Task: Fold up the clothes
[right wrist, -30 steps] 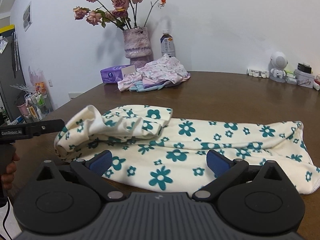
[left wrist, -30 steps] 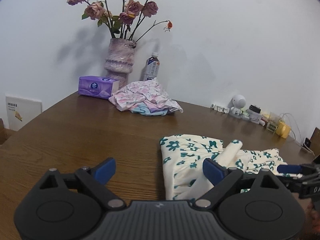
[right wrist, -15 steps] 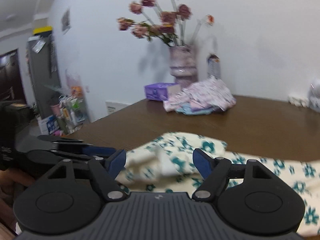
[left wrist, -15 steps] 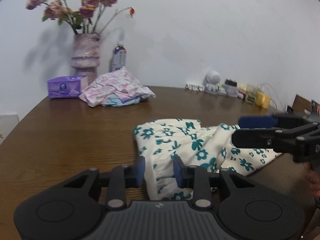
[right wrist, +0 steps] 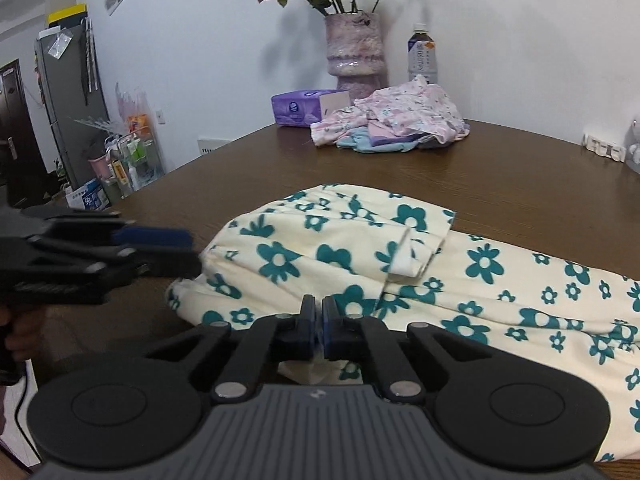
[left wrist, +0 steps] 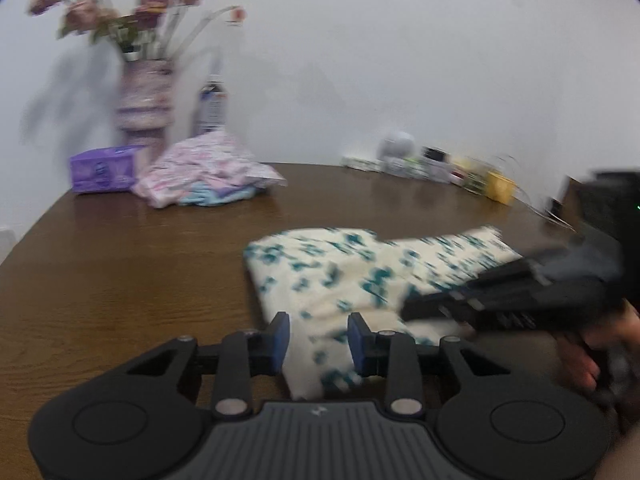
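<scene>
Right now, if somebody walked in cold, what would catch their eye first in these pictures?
First the cream garment with teal flowers, lying partly folded across the near side of the brown table. Both tongs work its near edge: the right tongs are shut on a fold of it, while the left tongs have cloth between their opening jaws. Behind, by the wall, a purple vase of roses stands beside a pile of pink clothes.

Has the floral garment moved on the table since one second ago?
Yes. In the right wrist view the floral garment now has its bunched end folded over toward the vase; the camera also moved, so any sliding cannot be told.
</scene>
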`<act>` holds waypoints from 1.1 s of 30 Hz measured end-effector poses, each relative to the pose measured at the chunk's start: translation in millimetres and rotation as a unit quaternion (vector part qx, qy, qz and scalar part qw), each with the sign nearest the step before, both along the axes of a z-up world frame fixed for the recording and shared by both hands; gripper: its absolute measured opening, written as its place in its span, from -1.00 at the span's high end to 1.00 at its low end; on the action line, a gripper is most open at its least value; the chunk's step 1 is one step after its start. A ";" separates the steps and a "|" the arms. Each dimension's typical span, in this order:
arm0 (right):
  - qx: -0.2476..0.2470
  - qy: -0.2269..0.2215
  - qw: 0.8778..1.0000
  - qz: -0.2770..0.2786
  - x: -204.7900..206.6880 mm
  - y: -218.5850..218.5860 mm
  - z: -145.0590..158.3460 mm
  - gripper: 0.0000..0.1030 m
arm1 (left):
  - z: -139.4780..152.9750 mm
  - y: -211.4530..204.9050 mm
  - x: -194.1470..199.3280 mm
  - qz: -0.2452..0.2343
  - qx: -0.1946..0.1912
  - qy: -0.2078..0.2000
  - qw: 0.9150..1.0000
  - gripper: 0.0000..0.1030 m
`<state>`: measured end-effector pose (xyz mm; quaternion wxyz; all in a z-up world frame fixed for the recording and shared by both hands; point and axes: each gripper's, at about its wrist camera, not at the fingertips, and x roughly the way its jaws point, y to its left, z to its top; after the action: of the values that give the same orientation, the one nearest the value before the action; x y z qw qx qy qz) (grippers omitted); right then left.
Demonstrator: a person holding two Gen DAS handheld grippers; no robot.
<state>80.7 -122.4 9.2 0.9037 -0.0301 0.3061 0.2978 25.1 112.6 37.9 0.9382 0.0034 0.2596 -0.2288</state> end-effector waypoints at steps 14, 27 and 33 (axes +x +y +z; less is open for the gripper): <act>-0.047 -0.091 0.992 0.076 -33.8 2.4 25.5 -0.06 | -14.4 -37.2 7.5 -0.048 0.139 -0.019 0.989 0.65; -0.153 -0.124 0.974 0.114 -25.4 24.7 10.8 0.92 | -14.6 -34.7 12.0 -0.038 0.123 -0.011 0.992 0.75; -0.146 -0.112 0.976 0.117 -16.2 21.5 -3.3 0.92 | -16.7 -31.3 15.7 -0.029 0.102 0.003 0.994 0.76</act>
<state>64.5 -100.9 5.9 0.8769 -0.2305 0.2377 0.3484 40.8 81.3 21.2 0.9251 0.1058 0.2846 -0.2281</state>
